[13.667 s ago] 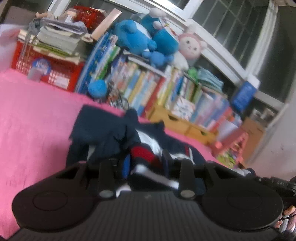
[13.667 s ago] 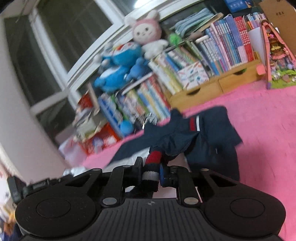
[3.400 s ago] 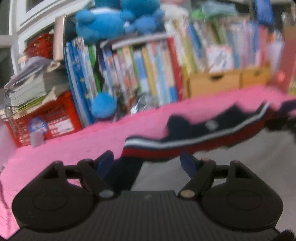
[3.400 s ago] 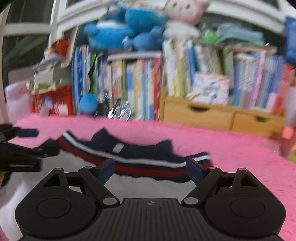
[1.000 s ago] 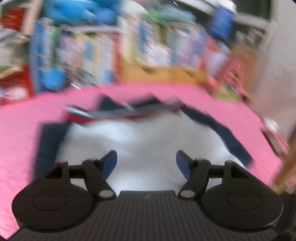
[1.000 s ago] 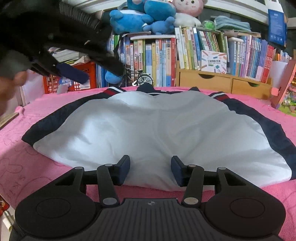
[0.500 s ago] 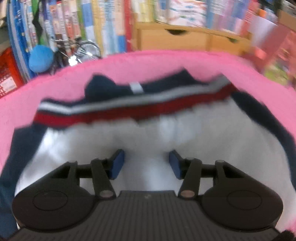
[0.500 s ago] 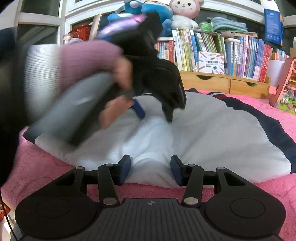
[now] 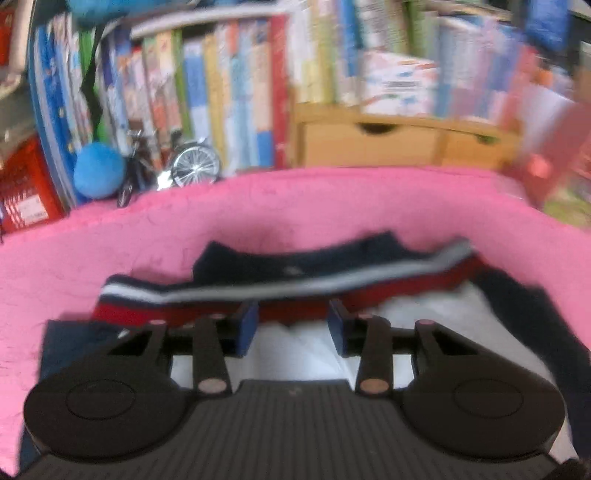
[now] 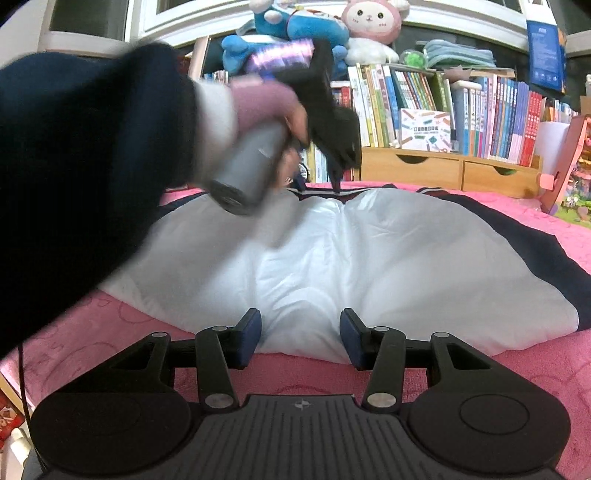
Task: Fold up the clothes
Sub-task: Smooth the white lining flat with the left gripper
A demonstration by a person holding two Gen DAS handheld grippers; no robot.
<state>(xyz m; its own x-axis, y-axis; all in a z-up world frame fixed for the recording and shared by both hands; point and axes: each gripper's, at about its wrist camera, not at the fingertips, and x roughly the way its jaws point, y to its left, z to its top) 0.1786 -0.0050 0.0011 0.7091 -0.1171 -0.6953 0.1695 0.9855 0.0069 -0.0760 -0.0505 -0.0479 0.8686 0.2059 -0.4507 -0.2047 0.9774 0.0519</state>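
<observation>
Since a sec ago the left gripper (image 9: 291, 326) has swung across the jacket (image 10: 369, 258) to its far edge, jaws closing partway as it went; it now sits w/ tips right at the red striped hem (image 9: 295, 308). Nothing pinched yet: pads apart, white lining visible in the gap betw. them.

Jacket lies spread inside-out on the pink blanket (image 10: 535, 373), white lining up, navy edges showing on both sides, striped hem along the far side nr the bookshelf (image 10: 461, 110).

Right gripper (image 10: 300, 338) hovers at the near edge of the jacket, jaws part open, holding nothing; fabric edge lies betw. its tips but pads don't press it.

In the right wrist view a hand (image 10: 291, 122) w/ dark sleeve holds the left gripper over the far hem, blurred. Plush toys (image 10: 314, 26) sit on top of the books, wooden drawers (image 10: 443, 170) below.
</observation>
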